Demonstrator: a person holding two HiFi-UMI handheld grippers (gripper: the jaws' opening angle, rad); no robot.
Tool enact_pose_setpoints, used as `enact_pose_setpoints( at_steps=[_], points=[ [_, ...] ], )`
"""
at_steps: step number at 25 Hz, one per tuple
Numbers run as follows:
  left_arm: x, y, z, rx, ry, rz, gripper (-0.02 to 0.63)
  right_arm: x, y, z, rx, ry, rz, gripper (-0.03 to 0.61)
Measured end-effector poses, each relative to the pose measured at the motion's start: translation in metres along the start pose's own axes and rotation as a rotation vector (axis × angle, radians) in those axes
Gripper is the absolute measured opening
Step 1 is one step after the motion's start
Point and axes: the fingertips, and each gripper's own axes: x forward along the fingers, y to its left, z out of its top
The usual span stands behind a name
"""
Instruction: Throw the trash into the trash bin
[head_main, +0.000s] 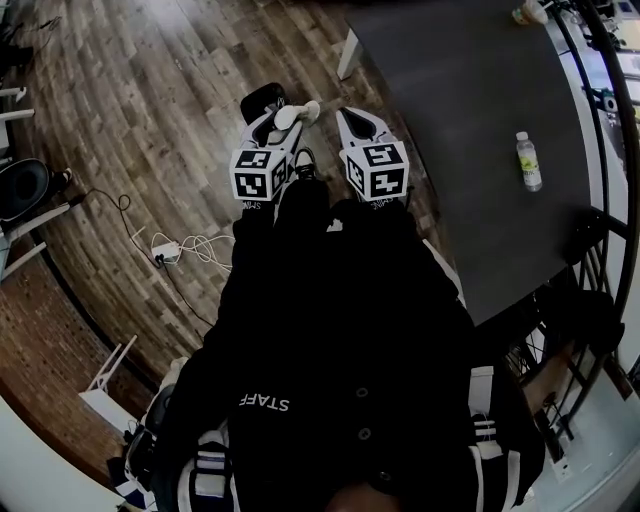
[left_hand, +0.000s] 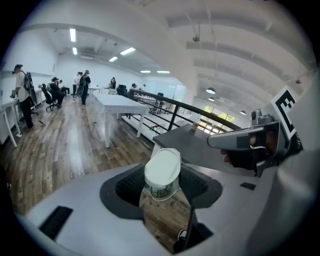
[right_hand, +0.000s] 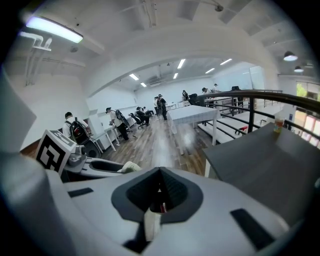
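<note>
Only legible txt: white "STAFF" print (head_main: 262, 403) on person's black jacket (head_main: 340, 320), seen upside down.

My head camera looks steeply down onto the wood floor (head_main: 150, 100) and, at right, the grey table (head_main: 450, 200). Cameras close behind the jaws of my left gripper (head_main: 285, 112) and right gripper (head_main: 352, 118) face across the room and share that table.

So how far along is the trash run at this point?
Done: nothing visibly binned; no bin is in view. In hand: the left gripper grips a white-capped bottle; the right gripper is closed on a pale scrap that is hard to identify. Left: reach a bin, drop both, then likely the second bottle on the dark table.
</note>
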Motion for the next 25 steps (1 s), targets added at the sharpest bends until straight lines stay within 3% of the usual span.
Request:
enact_pose_setpoints(
  at_steps=[20,25],
  points=[
    [0.036,0.133,-0.086,-0.148,0.146,0.091,0.216,0.146,0.038,-0.046,-0.050,0.238,0.097,0.015],
    [0.055,0.161,-0.116,-0.153,0.180,0.107,0.216,0.185,0.044,-0.067,-0.061,0.280,0.118,0.015]
  ],
)
